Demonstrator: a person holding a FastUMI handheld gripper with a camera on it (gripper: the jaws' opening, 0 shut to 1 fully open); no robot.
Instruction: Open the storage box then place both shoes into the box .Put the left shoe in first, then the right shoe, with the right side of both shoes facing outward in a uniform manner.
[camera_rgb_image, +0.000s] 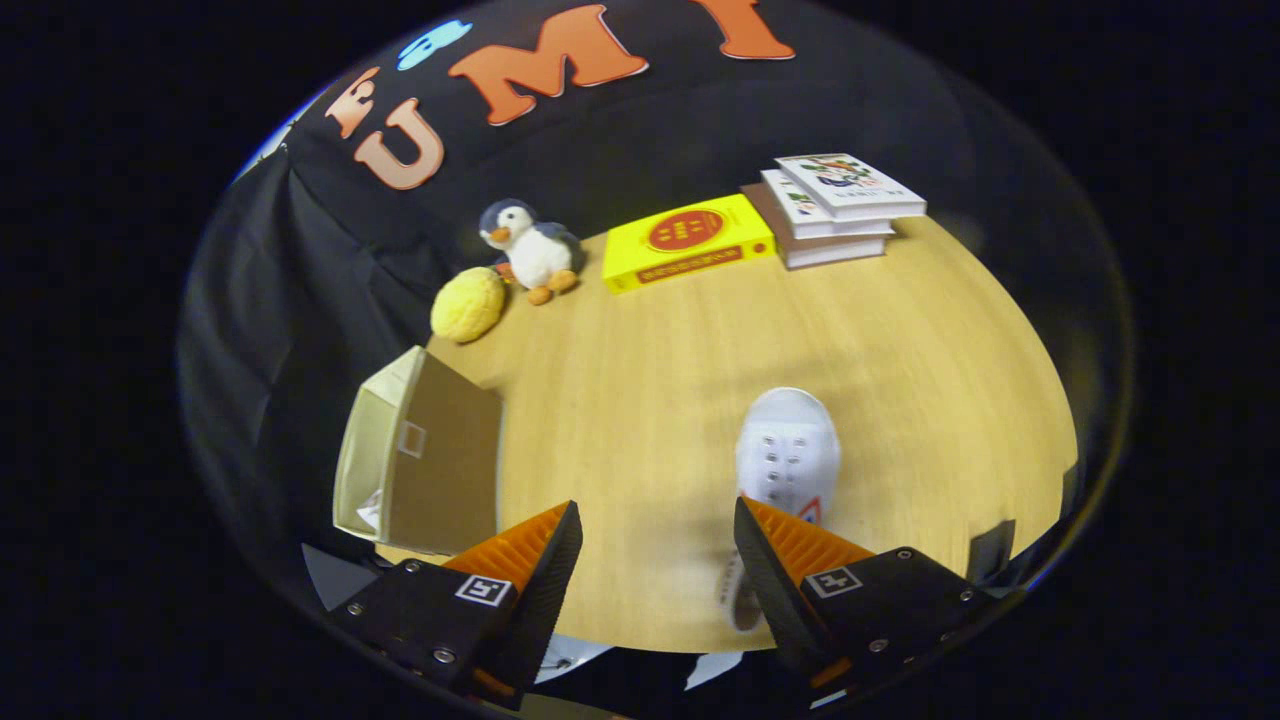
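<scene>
Hand-held gripper (658, 540) hovers over the wooden worktop (640, 400), fingers spread wide and gripping nothing. One white canvas shoe (786, 455) lies toe-away just ahead of the right finger, which overlaps its heel end, probably lined up for a grasp. One beige fabric storage box (420, 455) sits beside the left finger with its flap raised; something pale inside may be the other shoe, though the view is unclear. Beyond: one plush penguin (530, 248), one yellow round toy (468, 304), one yellow book (688, 242), three stacked books (835, 208).

The claw (658, 540) hangs tilted downward, its two fingers spread wide apart, gripping nothing.
</scene>
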